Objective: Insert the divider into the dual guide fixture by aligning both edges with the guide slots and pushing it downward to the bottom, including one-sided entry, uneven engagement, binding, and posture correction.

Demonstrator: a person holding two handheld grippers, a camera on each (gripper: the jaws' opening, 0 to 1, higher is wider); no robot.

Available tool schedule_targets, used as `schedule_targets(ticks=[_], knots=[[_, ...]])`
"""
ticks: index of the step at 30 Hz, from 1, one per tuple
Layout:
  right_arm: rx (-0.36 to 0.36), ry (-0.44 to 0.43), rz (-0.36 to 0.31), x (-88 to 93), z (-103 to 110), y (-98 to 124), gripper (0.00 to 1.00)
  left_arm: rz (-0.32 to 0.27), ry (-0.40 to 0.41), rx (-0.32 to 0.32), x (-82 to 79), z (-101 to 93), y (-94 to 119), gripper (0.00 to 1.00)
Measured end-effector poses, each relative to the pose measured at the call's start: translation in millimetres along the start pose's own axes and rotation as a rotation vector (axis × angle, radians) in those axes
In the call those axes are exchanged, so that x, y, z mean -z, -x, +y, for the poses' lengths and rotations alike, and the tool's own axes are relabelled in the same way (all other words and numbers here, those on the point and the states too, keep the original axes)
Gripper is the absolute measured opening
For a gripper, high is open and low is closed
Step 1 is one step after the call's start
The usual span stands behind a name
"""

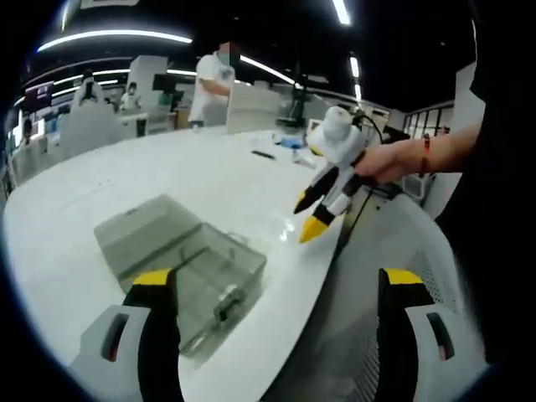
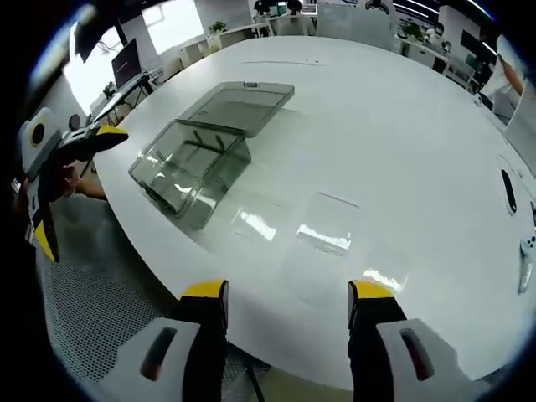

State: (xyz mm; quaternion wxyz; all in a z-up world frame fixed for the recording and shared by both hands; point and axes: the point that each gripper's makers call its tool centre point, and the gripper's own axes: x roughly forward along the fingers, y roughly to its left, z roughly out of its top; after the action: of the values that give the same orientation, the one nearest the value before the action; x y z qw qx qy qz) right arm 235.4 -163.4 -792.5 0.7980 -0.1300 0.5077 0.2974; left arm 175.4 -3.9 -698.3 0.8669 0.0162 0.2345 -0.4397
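On the white table (image 2: 402, 126), near its curved edge, sits a smoky clear plastic box (image 2: 188, 167) with its lid (image 2: 243, 105) swung open and lying flat on the far side. That box looks like the guide fixture. Just to the right of it, flat on the tabletop, are a couple of thin clear sheets (image 2: 327, 234); I'd guess one of them is the divider, but they're so see-through I mostly spot them by glare, so I can't say which.

Both claws are empty. The left gripper (image 1: 276, 289) has its jaws wide apart, with the box (image 1: 188, 268) sitting just past its left fingertip. The right gripper (image 2: 287, 293) has its jaws spread too, hovering over the near edge of the table in front of the sheets. It also turns up in the left gripper view (image 1: 311, 216), held in a hand (image 1: 389, 161) above the table edge.

Handling-wise, I reckon the divider is light, stiff-ish, slick and thin, so lying flat it'll be a pain to lift. I'd slide it toward the table edge and pinch one short edge, then keep it upright and square over both slots, since a tilted sheet would probably jam on one side. The box itself looks light enough to skid if pushed.
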Motion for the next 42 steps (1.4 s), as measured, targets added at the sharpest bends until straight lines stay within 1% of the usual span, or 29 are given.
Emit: schedule_targets(ticks=[2,5,9,14,17,20,23,27,31,34,36,37,42], knots=[[-0.002,-0.010,0.003,-0.5,-1,-2,0.53,0.011,-0.008,0.001,1.7,-0.4,-3,0.98],[-0.001,-0.020,0.008,-0.2,-2,-5,0.52,0.005,-0.005,0.007,-0.3,-1.3,-4,0.97],[-0.001,-0.029,0.020,0.8,-3,-7,0.51,-0.005,0.007,-0.001,-1.3,1.4,-5,0.97],[0.000,-0.041,0.034,2.8,-4,-10,0.49,0.011,0.006,0.011,2.4,0.7,-5,0.97],[0.001,-0.070,0.038,2.9,-5,-12,0.47,0.008,0.013,0.021,3.2,1.2,-4,0.96],[0.006,-0.082,0.041,1.7,-5,-12,0.47,0.014,0.019,0.017,5.0,4.6,-5,0.95],[0.007,-0.079,0.050,1.8,-6,-14,0.46,0.005,0.025,0.014,3.6,6.6,-4,0.95],[0.016,-0.087,0.059,1.6,-8,-16,0.44,-0.008,0.040,0.031,3.3,6.7,-5,0.95],[0.031,-0.110,0.070,3.0,-11,-19,0.43,-0.011,0.040,0.021,2.4,10.2,-4,0.95],[0.024,-0.115,0.074,3.1,-8,-20,0.42,-0.016,0.046,0.016,2.0,11.8,-3,0.94],[0.026,-0.119,0.074,3.0,-8,-21,0.41,-0.029,0.072,0.021,2.6,12.2,-2,0.94],[0.028,-0.120,0.076,3.0,-8,-22,0.41,-0.028,0.080,0.021,3.2,12.5,-2,0.94],[0.043,-0.122,0.088,4.1,-9,-23,0.39,-0.023,0.074,0.019,4.5,12.4,-1,0.93]])
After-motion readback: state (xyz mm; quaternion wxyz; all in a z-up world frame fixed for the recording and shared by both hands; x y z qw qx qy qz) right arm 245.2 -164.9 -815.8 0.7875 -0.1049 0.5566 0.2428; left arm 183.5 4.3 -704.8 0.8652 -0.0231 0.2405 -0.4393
